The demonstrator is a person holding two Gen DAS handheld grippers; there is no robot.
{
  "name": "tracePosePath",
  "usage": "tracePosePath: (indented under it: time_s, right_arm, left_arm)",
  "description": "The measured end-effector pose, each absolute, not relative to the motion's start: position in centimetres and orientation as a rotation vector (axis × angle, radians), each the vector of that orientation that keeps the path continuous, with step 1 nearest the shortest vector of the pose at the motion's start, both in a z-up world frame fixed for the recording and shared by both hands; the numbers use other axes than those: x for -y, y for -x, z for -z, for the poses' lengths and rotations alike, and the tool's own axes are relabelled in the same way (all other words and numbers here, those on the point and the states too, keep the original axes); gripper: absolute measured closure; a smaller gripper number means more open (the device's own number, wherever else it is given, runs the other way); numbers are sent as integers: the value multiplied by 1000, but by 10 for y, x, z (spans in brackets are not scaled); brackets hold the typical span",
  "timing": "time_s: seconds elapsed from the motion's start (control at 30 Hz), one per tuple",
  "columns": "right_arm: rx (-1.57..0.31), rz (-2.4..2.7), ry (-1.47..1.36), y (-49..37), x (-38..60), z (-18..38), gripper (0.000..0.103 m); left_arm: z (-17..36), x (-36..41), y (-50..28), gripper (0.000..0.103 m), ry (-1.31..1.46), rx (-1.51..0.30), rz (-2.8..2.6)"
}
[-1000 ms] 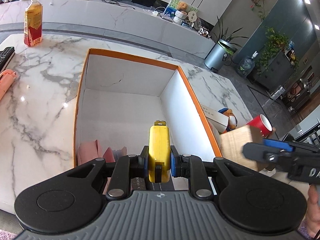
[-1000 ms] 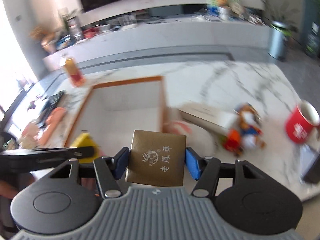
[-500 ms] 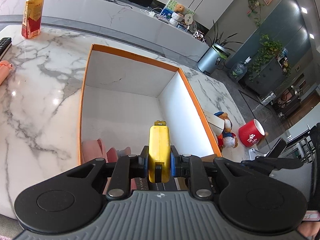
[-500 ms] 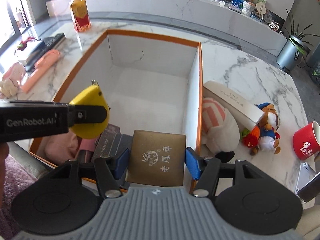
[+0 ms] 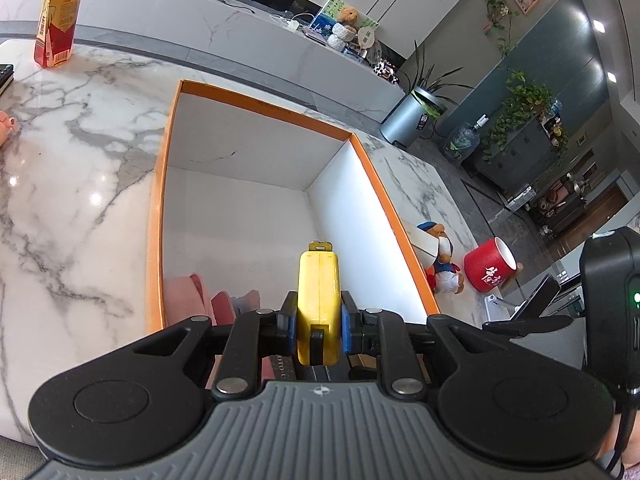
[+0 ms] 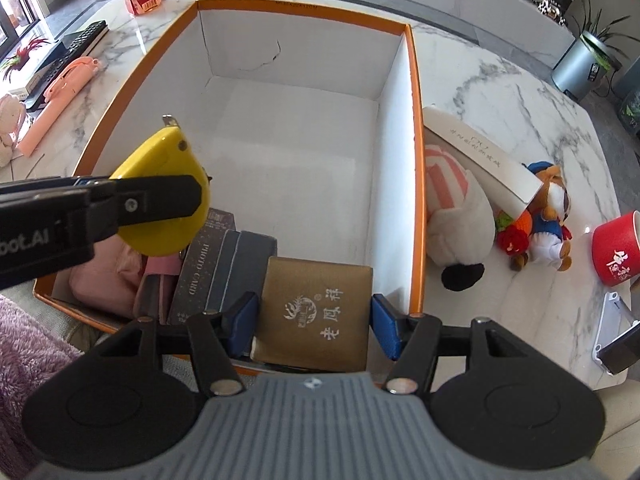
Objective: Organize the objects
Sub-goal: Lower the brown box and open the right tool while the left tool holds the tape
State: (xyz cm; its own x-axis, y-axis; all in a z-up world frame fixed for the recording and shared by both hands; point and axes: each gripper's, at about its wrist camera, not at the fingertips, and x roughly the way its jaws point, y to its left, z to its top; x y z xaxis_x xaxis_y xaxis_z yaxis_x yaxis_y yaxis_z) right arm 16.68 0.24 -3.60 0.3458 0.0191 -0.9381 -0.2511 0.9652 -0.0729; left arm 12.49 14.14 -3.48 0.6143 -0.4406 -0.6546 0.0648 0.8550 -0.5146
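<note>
An orange-rimmed white box stands open on the marble table. My left gripper is shut on a yellow tape measure and hangs over the box's near end. In the right wrist view the same tape measure shows at the left, above the box's near left part. My right gripper is shut on a flat gold box with white characters. It points steeply down over the near right corner of the orange-rimmed box.
Pink cloth and dark card boxes lie at the near end inside. Right of the box lie a striped plush, a long white carton, a doll and a red mug. A bottle stands far left.
My right gripper has come down and tipped downward over the box's near right corner with the gold box in it. The left gripper has stayed nearly in place with the tape measure.
</note>
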Motion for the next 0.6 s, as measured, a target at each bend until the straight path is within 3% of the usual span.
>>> tracePosePath:
  time_s: [0.47,0.6]
  right_arm:
    - [-1306,-297,226,-175,4,31,37]
    - [-1320,-338,233,-178,9,24,41]
  left_arm:
    - [37,-132,-134,80,439,-904,306]
    - [39,-127,-140,80,419,-923,308]
